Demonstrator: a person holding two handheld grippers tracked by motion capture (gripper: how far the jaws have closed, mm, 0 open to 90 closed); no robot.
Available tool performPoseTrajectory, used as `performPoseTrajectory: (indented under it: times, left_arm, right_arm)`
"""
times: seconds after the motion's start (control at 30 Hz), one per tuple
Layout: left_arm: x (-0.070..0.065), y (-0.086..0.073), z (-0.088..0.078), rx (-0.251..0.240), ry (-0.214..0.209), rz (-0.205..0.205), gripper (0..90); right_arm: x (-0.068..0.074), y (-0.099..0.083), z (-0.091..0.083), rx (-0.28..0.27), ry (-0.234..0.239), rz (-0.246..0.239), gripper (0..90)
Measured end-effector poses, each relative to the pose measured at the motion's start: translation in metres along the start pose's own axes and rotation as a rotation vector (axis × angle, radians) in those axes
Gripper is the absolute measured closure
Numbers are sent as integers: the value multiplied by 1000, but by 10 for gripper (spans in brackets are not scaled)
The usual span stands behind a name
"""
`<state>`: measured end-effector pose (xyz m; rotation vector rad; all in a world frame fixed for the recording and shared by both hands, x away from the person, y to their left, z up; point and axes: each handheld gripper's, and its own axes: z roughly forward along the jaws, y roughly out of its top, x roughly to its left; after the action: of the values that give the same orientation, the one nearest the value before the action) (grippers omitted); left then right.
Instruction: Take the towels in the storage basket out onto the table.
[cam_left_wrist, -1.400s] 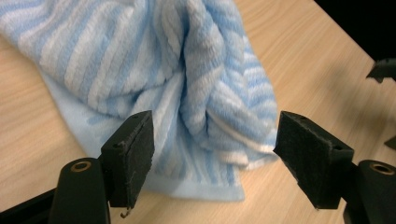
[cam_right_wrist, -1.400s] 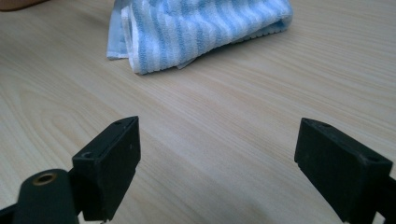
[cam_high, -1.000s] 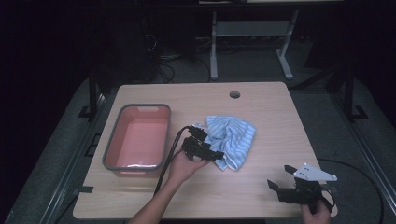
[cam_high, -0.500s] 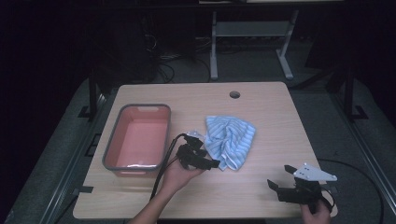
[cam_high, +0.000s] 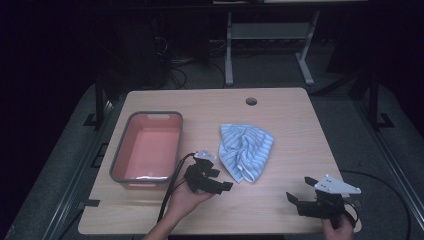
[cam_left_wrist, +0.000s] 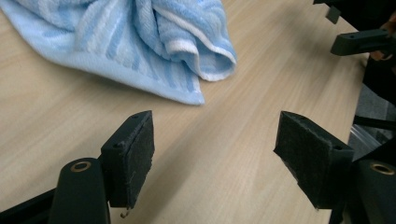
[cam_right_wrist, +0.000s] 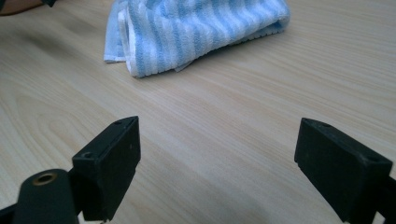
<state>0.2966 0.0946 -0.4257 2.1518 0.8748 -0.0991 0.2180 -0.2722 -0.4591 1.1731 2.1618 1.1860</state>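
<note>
High view first: a light wooden table (cam_high: 280, 120) with a crumpled blue-and-white striped towel (cam_high: 246, 150) lying roughly in the middle, a bit toward the near side. To the left of it sits a grey-rimmed tub with a pink inside (cam_high: 149, 147), parallel to the table's left edge and well clear of the cloth. There's a small round cable hole (cam_high: 251, 101) in the tabletop near the far edge.

Left gripper (cam_high: 220, 184) sits just off the towel's near-left corner, between the tub and the cloth, with a black cable (cam_high: 170, 190) trailing back over the near edge. It's close to the towel but I don't see any contact. From the left gripper view the jaws stand wide apart with nothing but bare wood between the pads (cam_left_wrist: 135, 154), and the towel's folded corner (cam_left_wrist: 187, 60) lies just ahead of them, not touching.

Right gripper (cam_high: 300, 192) is parked near the table's near-right corner, well apart from the towel, grey three-cornered plate on top. In the right gripper view its jaws are spread wide too, empty, hovering low over the wood, with the towel (cam_right_wrist: 196, 32) farther off across the table.

So both are open and holding nothing, and the towel's just lying loose on the table.
</note>
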Motion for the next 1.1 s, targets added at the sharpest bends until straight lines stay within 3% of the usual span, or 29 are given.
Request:
performPoseTrajectory:
  times: [0.07, 0.2, 0.27, 0.33, 0.47, 0.7, 0.9, 1.1]
  left_arm:
    - [0, -4, -2, -5, 17, 3, 283]
    - [0, -9, -8, -7, 13, 2, 283]
    - [2, -14, -10, -1, -11, -20, 277]
    - [2, -20, -13, -3, 8, -15, 276]
    - [2, -30, -18, 3, 8, -20, 275]
    - [-5, -43, -29, -6, 14, 8, 273]
    - [-7, -56, -33, -17, 15, 0, 273]
    - [-11, -69, -33, 0, 51, 24, 272]
  right_arm:
    - [0, 0, 0, 2, 0, -2, 137]
    - [1, 0, 1, 8, -4, -4, 137]
    - [1, 0, 2, 13, -5, -9, 138]
    - [0, -1, 2, 12, -3, -6, 137]
    - [-1, -2, 2, 13, -5, -1, 137]
    - [3, -2, 4, 19, -1, -21, 137]
    - [5, -3, 3, 9, -4, -8, 137]
    - [6, -3, 2, 10, -11, -8, 138]
